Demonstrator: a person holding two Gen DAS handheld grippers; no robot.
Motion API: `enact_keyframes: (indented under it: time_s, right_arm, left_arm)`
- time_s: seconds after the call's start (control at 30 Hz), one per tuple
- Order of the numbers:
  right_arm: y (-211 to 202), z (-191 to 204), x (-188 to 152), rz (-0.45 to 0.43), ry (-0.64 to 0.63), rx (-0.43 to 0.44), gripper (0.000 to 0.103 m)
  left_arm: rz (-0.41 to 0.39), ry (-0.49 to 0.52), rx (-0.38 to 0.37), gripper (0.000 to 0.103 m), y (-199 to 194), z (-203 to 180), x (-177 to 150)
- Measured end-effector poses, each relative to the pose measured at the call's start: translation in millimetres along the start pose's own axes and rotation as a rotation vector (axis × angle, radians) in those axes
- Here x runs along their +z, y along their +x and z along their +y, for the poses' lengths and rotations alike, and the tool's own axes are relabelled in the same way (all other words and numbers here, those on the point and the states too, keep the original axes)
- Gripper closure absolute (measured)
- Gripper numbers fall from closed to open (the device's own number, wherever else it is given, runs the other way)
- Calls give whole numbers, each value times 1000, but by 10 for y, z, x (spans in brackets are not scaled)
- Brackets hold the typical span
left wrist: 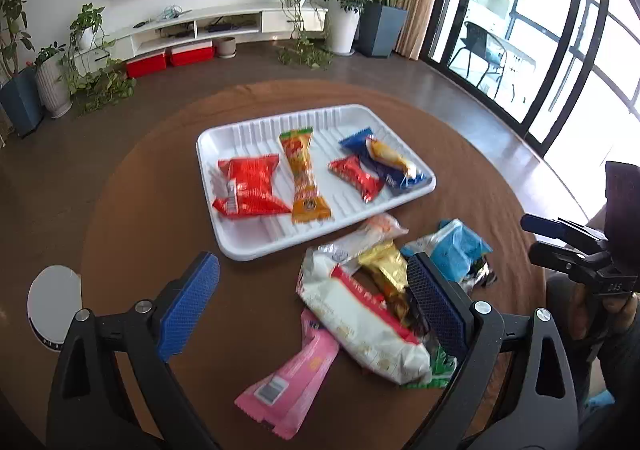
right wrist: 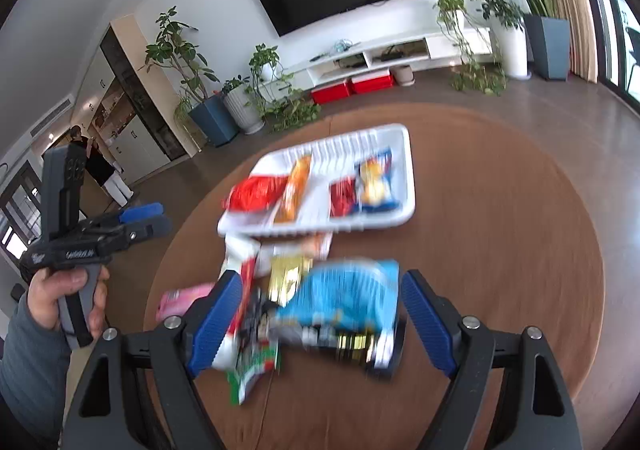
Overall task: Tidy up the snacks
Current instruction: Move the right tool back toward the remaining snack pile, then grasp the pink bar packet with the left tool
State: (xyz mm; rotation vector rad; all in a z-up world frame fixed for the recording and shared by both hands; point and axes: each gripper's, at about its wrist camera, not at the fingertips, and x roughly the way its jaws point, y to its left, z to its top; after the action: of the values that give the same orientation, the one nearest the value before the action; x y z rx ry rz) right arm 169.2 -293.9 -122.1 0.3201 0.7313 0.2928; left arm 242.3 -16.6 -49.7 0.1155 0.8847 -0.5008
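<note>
A white ribbed tray [left wrist: 256,250] sits at the centre of the round brown desk [left wrist: 132,210]. It holds a red packet [left wrist: 250,186], an orange wrapped bar [left wrist: 305,178], a small red packet [left wrist: 356,177] and a blue packet [left wrist: 384,166] with a yellow-printed one lying on it. Below the tray, toward the lower right of the left wrist view, loose snacks lie heaped on the desk: a white-and-red bag [left wrist: 360,322], a gold packet [left wrist: 386,266], a light blue bag [left wrist: 456,250] and a pink packet [left wrist: 292,382]. The left gripper [left wrist: 316,302] hangs over this heap, jaws wide apart and empty. The right gripper [right wrist: 322,322] hangs over the light blue bag, jaws apart and not pressing on it.
</note>
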Motion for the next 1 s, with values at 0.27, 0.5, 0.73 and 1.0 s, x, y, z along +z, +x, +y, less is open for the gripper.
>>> enact_keyframes:
  time_s: [0.27,0.5,0.73,1.0]
  right_arm:
    - [-163,-58,-680,47,82,14,22]
    - [-181,47,-693,60,43,16,23]
    - [-108,87,-769,94,33,10,25]
    - [-78,109,-810,115,26,9,25]
  left_arm:
    - [133,145,57,8,214,-102,-527]
    - [198,218,14,27,330,-135,-587]
    - [295,274,2,43,592,-194,-626]
    - [341,282,-14,64,789,-220,-646]
